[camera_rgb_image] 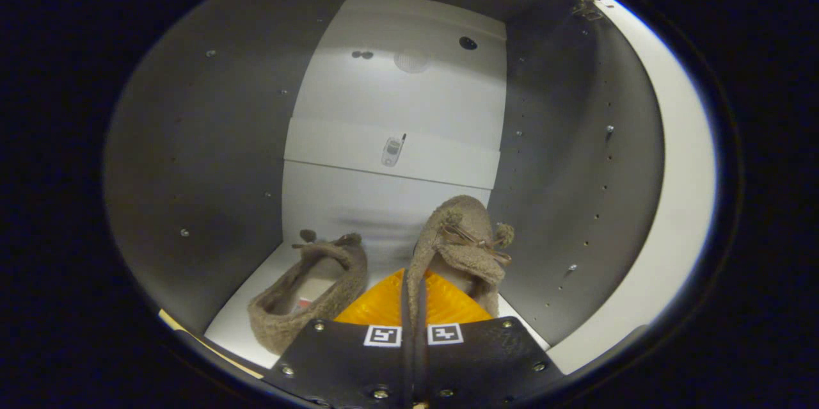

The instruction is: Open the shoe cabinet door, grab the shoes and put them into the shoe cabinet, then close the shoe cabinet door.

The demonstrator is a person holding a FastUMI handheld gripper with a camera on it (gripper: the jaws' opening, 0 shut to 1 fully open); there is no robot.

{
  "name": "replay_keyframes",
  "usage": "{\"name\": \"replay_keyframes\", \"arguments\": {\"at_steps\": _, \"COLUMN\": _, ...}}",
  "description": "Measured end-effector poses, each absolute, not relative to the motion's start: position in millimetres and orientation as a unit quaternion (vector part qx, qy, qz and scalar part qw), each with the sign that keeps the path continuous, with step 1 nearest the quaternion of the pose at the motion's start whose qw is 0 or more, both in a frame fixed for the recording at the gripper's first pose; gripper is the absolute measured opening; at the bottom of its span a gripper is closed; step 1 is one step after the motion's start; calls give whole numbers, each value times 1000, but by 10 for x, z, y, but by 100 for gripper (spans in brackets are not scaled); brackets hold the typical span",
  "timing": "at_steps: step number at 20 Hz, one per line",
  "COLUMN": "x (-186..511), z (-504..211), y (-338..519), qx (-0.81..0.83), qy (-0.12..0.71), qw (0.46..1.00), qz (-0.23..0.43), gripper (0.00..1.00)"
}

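I am looking into the white shoe cabinet (390,95), whose floor (256,297) is lit near the front. My gripper (413,290) is shut on the heel rim of a brown fuzzy shoe (464,236). This shoe points toward the back wall, with its bow and pompoms on top, and is close to the right wall. A thin strip of its rim is pinched between my fingers (377,313). The second brown shoe (313,294) lies on the cabinet floor just left of my fingers, with its opening facing me.
Grey shaded side walls (205,159) with rows of small holes close in on both sides. The back panel has a ledge (448,162) across the middle. A white panel (681,198) with a hinge (585,9) near its top stands at the right.
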State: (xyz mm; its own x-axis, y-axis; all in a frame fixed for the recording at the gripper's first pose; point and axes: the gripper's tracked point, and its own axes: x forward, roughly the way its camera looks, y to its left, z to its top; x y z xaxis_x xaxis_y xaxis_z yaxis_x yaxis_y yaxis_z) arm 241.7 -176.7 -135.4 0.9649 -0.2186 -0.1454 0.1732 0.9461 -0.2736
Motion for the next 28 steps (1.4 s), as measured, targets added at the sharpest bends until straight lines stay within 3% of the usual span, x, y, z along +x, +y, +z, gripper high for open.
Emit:
{"name": "replay_keyframes", "arguments": {"at_steps": 3, "x": 2509, "z": -1410, "y": -1794, "qx": -121, "qy": 95, "qw": 983, "qz": -99, "gripper": 1}}
{"name": "replay_keyframes", "arguments": {"at_steps": 7, "x": 2549, "z": -1278, "y": -1823, "qx": -111, "qy": 70, "qw": 986, "qz": -102, "gripper": 14}}
{"name": "replay_keyframes", "arguments": {"at_steps": 14, "x": 2377, "z": -1036, "y": -1753, "qx": -117, "qy": 49, "qw": 987, "qz": -99, "gripper": 13}}
{"name": "replay_keyframes", "arguments": {"at_steps": 28, "x": 861, "z": -688, "y": -1892, "qx": -100, "qy": 37, "qw": 990, "qz": -90, "gripper": 13}}
